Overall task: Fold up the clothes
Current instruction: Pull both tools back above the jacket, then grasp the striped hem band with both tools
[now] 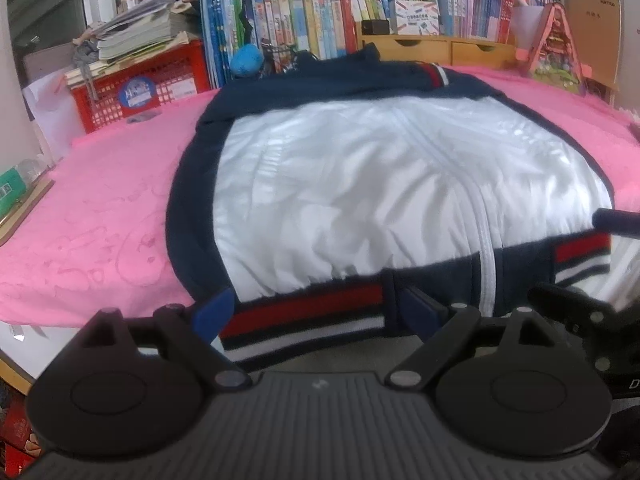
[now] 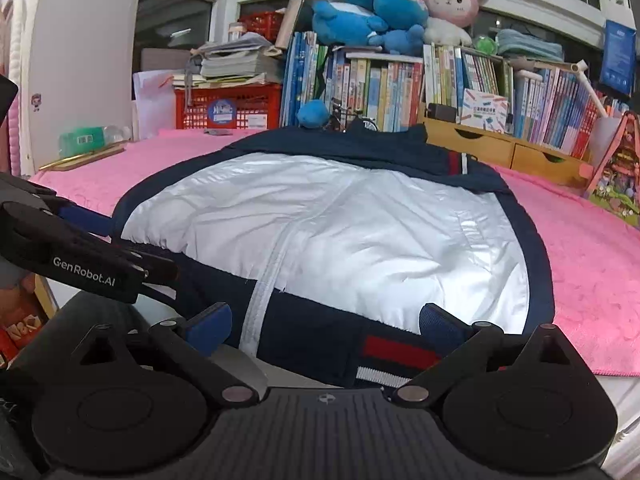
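A jacket (image 1: 360,184) with a shiny white body, navy sleeves and a red, white and navy striped hem (image 1: 304,316) lies flat on a pink cloth (image 1: 100,220), zip side up. My left gripper (image 1: 318,312) is open at the near edge, its blue pads either side of the hem's left part. My right gripper (image 2: 326,320) is open too and straddles the right part of the hem (image 2: 400,350) of the jacket (image 2: 340,232). Each gripper shows at the edge of the other's view: the right gripper (image 1: 612,220), the left gripper (image 2: 80,216).
Along the back stand a red crate (image 1: 148,88) with stacked papers, rows of books (image 1: 304,20), a wooden drawer unit (image 1: 436,48) and a colourful toy house (image 1: 556,52). Plush toys (image 2: 360,12) sit on the books. The pink cloth (image 2: 592,260) spreads to both sides of the jacket.
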`<state>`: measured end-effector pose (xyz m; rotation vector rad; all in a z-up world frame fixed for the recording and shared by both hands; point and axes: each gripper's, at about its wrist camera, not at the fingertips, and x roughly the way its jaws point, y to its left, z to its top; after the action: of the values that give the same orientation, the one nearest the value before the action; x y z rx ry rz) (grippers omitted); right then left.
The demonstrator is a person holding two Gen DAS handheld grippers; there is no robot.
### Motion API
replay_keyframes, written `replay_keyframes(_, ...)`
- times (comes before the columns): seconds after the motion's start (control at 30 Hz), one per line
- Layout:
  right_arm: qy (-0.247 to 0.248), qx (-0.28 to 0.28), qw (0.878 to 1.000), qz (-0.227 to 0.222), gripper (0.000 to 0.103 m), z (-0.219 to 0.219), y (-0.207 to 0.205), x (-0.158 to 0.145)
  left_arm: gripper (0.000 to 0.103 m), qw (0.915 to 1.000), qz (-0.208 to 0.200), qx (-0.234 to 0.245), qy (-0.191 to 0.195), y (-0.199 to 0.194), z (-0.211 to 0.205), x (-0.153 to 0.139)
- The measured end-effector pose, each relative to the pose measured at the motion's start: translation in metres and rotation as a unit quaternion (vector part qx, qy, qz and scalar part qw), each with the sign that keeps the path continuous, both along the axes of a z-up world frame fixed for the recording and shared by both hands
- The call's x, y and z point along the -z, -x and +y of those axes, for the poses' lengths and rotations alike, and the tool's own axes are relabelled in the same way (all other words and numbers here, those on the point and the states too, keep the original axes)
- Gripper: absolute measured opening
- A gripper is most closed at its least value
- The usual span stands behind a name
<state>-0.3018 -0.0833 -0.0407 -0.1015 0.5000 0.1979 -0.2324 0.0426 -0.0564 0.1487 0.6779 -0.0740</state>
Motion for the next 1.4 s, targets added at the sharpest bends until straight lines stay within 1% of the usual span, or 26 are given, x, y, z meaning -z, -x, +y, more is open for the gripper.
replay_keyframes(0.53,-0.004,0.003,1.0,0.006,0.102,-0.002,-0.003,0.002,0.091,0.9997,0.02,0.004,0.013,-0.002,0.002,0.005)
replay_keyframes(0.6,-0.002,0.009,1.0,0.0,0.102,-0.005,-0.002,0.001,0.091,0.9994,0.016,0.005,0.029,-0.003,0.013,0.002)
replay_keyframes(0.67,0.007,0.021,1.0,-0.012,0.102,-0.016,0.0,-0.001,0.091,0.9984,0.008,0.006,0.055,-0.004,0.033,-0.004)
replay_keyframes(0.73,0.014,0.04,0.999,-0.011,0.102,-0.033,0.0,-0.003,0.091,0.9964,0.004,0.007,0.085,-0.006,0.054,-0.008)
replay_keyframes(0.8,0.004,0.064,0.998,-0.003,0.102,-0.056,0.002,-0.005,0.091,0.9913,0.007,0.008,0.131,-0.007,0.078,-0.01)
replay_keyframes(0.83,-0.012,0.074,0.997,0.003,0.102,-0.068,0.002,-0.004,0.092,0.9877,0.009,0.011,0.155,-0.006,0.09,-0.01)
replay_keyframes(0.9,-0.068,0.087,0.994,0.022,0.1,-0.097,0.002,-0.001,0.092,0.9804,0.012,0.01,0.197,-0.007,0.107,-0.004)
replay_keyframes(0.97,-0.13,0.096,0.986,0.044,0.096,-0.124,0.001,0.006,0.092,0.9716,0.016,0.007,0.236,-0.007,0.122,0.004)
replay_keyframes(1.0,-0.158,0.1,0.981,0.055,0.093,-0.134,0.0,0.01,0.092,0.9667,0.018,0.005,0.255,-0.007,0.13,0.008)
replay_keyframes(1.07,-0.195,0.105,0.973,0.07,0.087,-0.148,-0.004,0.02,0.092,0.9555,0.018,0.006,0.294,-0.011,0.138,0.016)
replay_keyframes(1.17,-0.216,0.1,0.968,0.078,0.086,-0.154,-0.012,0.028,0.092,0.9356,0.018,0.008,0.352,-0.018,0.148,0.028)
replay_keyframes(1.2,-0.22,0.096,0.968,0.079,0.086,-0.155,-0.015,0.03,0.092,0.9362,0.023,0.005,0.351,-0.022,0.147,0.031)
replay_keyframes(1.27,-0.221,0.088,0.968,0.081,0.086,-0.155,-0.02,0.031,0.092,0.9449,0.038,0.004,0.325,-0.031,0.141,0.036)
replay_keyframes(1.3,-0.22,0.085,0.968,0.082,0.086,-0.155,-0.023,0.032,0.092,0.9462,0.047,0.007,0.32,-0.035,0.139,0.039)
replay_keyframes(1.4,-0.221,0.073,0.969,0.083,0.086,-0.156,-0.031,0.033,0.094,0.9399,0.063,0.013,0.336,-0.044,0.137,0.049)
